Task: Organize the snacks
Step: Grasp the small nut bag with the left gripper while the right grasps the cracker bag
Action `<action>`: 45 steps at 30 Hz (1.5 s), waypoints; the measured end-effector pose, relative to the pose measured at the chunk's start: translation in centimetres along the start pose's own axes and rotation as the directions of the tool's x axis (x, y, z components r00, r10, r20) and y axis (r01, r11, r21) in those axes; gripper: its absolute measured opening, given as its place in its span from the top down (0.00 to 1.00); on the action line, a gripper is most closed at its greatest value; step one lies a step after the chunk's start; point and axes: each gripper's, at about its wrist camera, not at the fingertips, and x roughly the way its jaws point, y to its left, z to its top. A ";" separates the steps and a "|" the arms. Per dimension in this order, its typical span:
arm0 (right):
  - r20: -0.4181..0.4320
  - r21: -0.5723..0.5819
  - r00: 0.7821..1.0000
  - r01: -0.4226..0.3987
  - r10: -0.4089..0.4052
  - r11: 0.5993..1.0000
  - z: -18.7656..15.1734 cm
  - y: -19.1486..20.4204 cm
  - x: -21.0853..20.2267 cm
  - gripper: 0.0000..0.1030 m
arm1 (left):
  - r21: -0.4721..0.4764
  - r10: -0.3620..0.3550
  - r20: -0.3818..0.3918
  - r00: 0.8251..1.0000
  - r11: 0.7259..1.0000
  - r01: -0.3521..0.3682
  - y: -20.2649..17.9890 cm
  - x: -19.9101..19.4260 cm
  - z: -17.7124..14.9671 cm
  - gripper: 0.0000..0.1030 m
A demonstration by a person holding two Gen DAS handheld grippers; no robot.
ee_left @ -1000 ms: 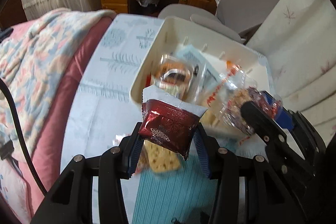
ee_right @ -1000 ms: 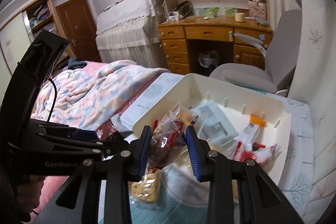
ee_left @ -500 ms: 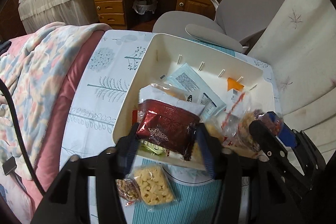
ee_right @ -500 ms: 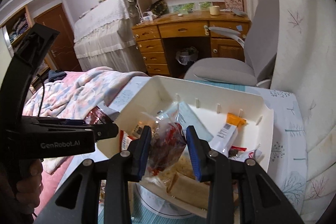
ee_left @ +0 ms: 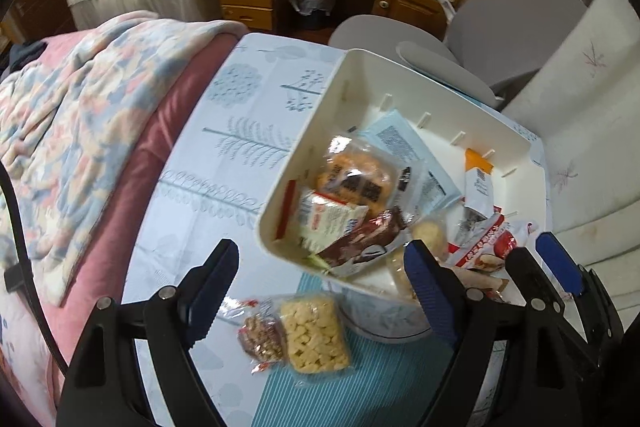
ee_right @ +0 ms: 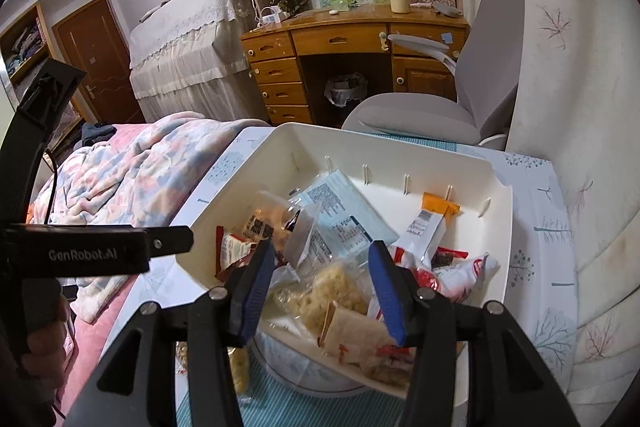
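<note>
A white bin (ee_left: 304, 147) on the table holds several snack packets. My left gripper (ee_left: 320, 247) hangs over its near corner with the jaws opening and nothing between them. A dark red packet (ee_left: 368, 239) lies in the bin just beyond it. My right gripper (ee_right: 320, 255) is over the near side of the bin (ee_right: 500, 227), jaws opening. A clear bag of puffed snacks (ee_right: 332, 291) lies loose below them. Two small packs, a yellow one (ee_left: 314, 335) and a nut one (ee_left: 260, 337), lie on the table before the bin.
A bed with a floral blanket (ee_left: 80, 115) borders the table on the left. A grey chair (ee_right: 420, 115) and a wooden desk (ee_right: 340, 39) stand behind. Pale fabric (ee_left: 580, 107) rises on the right. A teal striped mat (ee_left: 360, 387) lies near me.
Both grippers have opened over the bin. The dark red packet has left the left gripper and the clear bag has left the right one; both now lie in the bin.
</note>
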 end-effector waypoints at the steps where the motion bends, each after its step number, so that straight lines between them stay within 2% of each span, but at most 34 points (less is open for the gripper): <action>1: -0.001 -0.003 1.000 -0.005 0.005 1.000 -0.1 0.3 -0.2 0.48 | -0.007 0.008 -0.001 1.000 1.000 -0.008 0.3 -0.2 -0.1 0.19; 4: 0.002 -0.016 1.000 -0.023 0.023 1.000 -0.4 1.0 -0.9 0.43 | -0.044 0.041 -0.006 0.999 0.998 -0.041 1.8 -0.8 -0.9 0.19; 11: -0.016 -0.057 0.998 -0.064 0.063 0.996 -1.2 3.4 -1.5 0.43 | -0.148 0.062 -0.044 0.997 0.987 -0.068 5.4 -1.0 -3.1 0.19; 16: -0.045 -0.101 0.994 -0.101 0.097 0.990 -2.1 5.5 -1.3 0.43 | -0.222 0.049 -0.080 0.996 0.973 -0.066 7.9 -0.3 -4.7 0.19; 25: -0.167 -0.158 0.976 -0.166 0.139 0.974 -5.2 8.7 0.5 0.43 | -0.350 -0.084 -0.153 0.985 0.936 0.026 10.5 2.7 -7.8 0.19; 30: -0.252 -0.174 0.958 -0.186 0.139 0.967 -7.3 9.7 2.2 0.43 | -0.411 -0.184 -0.164 0.969 0.906 0.103 11.5 4.8 -9.5 0.19; 33: -0.304 -0.180 0.943 -0.193 0.133 0.965 -8.7 10.0 3.4 0.43 | -0.428 -0.221 -0.177 0.959 0.895 0.127 11.8 6.1 -10.1 0.19; 36: -0.352 -0.178 0.927 -0.200 0.127 0.964 -9.8 10.1 4.3 0.43 | -0.447 -0.258 -0.182 0.949 0.881 0.154 12.1 7.4 -10.8 0.26; 38: -0.386 -0.174 0.914 -0.206 0.126 0.963 -10.5 10.2 5.0 0.39 | -0.449 -0.269 -0.186 0.945 0.879 0.161 12.1 8.0 -11.0 0.27; 40: -0.399 -0.179 0.910 -0.199 0.114 0.963 -11.3 10.3 5.4 0.31 | -0.451 -0.282 -0.188 0.941 0.876 0.173 12.1 8.7 -11.3 0.30; 45: -0.426 -0.190 0.900 -0.185 0.089 0.964 -12.2 10.4 6.9 0.31 | -0.449 -0.298 -0.204 0.932 0.875 0.181 11.9 10.2 -11.6 0.38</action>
